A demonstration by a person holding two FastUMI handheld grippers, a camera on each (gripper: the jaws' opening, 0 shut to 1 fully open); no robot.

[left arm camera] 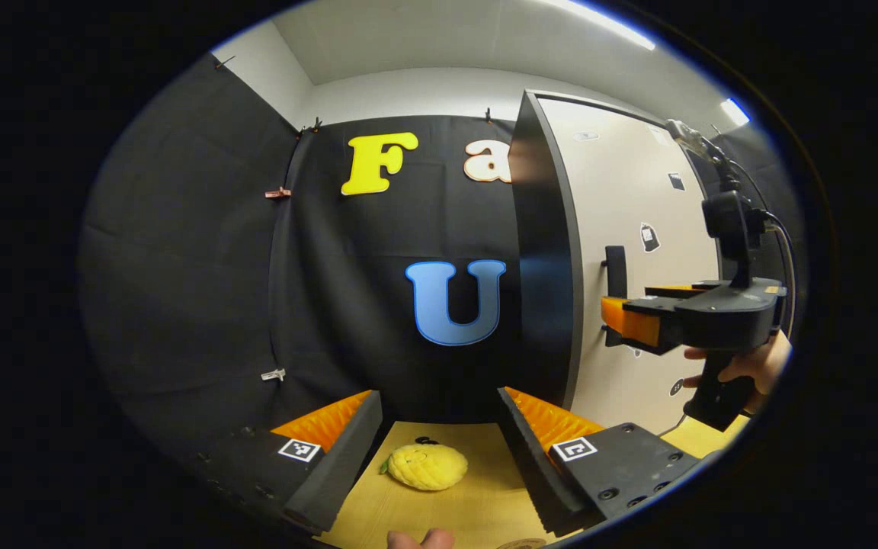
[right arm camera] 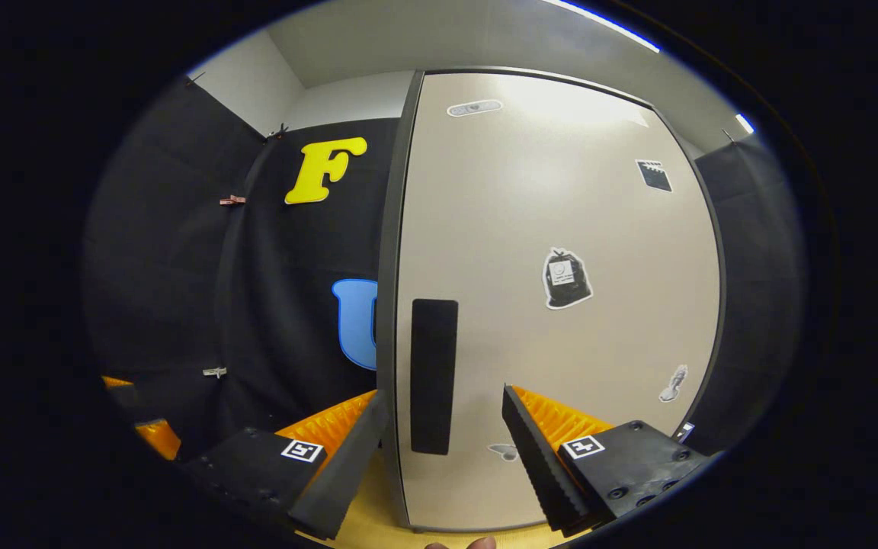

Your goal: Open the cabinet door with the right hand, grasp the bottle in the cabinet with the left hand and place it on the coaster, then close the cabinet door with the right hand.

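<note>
The opening step was judged to be in hand — the cabinet door (right arm camera: 561, 305) was seen shut, so the bottle was taken to be hidden behind it. The right gripper (right arm camera: 443, 450) was held with fingers apart, squarely before the dark handle (right arm camera: 434, 374), not yet closed on it. The left gripper (left arm camera: 439, 450) was poised spread over a yellow toy fruit (left arm camera: 426, 466) on the table (left arm camera: 477, 511). A clamp on the handle was called for next.
</note>
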